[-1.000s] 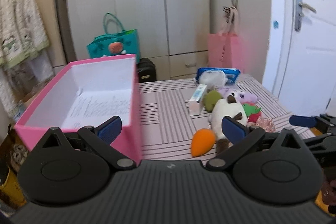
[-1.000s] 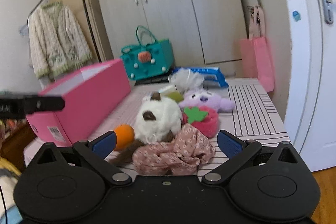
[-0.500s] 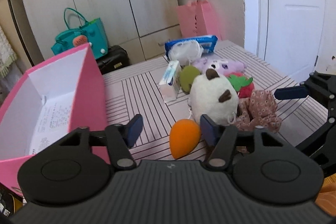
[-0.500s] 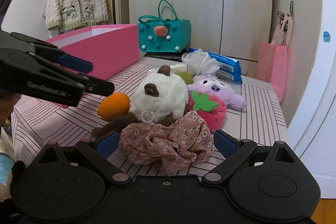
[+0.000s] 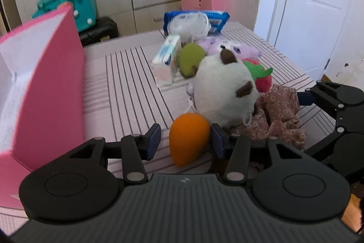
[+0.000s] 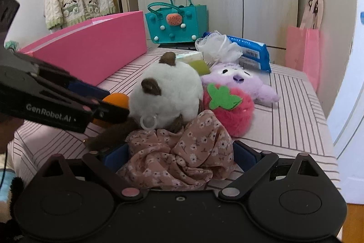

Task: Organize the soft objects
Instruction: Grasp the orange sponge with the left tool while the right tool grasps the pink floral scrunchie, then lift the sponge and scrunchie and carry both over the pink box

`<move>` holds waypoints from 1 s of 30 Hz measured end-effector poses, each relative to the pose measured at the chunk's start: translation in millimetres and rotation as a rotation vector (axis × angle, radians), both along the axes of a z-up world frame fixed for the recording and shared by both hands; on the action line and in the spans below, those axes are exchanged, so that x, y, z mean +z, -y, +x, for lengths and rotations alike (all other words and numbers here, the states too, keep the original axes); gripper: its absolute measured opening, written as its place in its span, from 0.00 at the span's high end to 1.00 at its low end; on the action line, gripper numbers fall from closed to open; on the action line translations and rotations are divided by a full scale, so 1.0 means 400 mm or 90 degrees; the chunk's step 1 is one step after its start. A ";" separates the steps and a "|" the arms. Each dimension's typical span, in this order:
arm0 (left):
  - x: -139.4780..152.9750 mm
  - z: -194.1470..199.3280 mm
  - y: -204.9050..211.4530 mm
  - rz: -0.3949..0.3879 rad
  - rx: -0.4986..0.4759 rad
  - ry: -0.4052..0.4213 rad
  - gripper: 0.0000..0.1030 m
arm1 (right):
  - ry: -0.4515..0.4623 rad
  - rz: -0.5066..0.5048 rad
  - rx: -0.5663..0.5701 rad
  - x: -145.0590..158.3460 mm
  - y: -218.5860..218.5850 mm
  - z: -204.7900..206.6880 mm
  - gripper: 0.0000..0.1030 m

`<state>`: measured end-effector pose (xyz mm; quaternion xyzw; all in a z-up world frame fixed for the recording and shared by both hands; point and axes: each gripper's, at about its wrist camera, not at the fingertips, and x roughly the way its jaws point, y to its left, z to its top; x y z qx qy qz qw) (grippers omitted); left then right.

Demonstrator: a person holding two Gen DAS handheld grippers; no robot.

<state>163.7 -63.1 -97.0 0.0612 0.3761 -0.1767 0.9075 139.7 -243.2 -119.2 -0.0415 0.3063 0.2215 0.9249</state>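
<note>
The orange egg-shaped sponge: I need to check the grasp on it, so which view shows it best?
The left wrist view: the orange egg-shaped sponge lies whole between the open left gripper's fingers. The right wrist view shows only a sliver behind that gripper.

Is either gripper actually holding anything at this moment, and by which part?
Nothing is held yet. The left gripper is open around the orange sponge, a gap on its left side. The right gripper is open astride the floral scrunchie.

Bright daylight, soft shadows; left view motion-blurred (esp. far bkgd), fisheye bending at edges.
</note>
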 end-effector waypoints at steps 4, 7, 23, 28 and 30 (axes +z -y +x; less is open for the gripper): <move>-0.016 0.012 -0.007 -0.033 0.001 -0.027 0.54 | 0.015 -0.010 -0.003 -0.004 -0.001 -0.003 0.21; -0.018 0.010 -0.008 -0.044 0.002 -0.024 0.60 | 0.014 -0.001 0.003 0.000 0.000 -0.006 0.37; 0.013 -0.035 -0.040 -0.085 0.018 0.000 0.65 | -0.012 0.026 -0.039 0.034 0.017 -0.040 0.77; 0.026 -0.057 -0.060 -0.088 0.027 0.008 0.65 | -0.004 0.011 -0.057 0.052 0.018 -0.064 0.77; 0.031 -0.069 -0.068 -0.084 0.028 0.013 0.65 | 0.002 0.008 -0.064 0.060 0.021 -0.076 0.77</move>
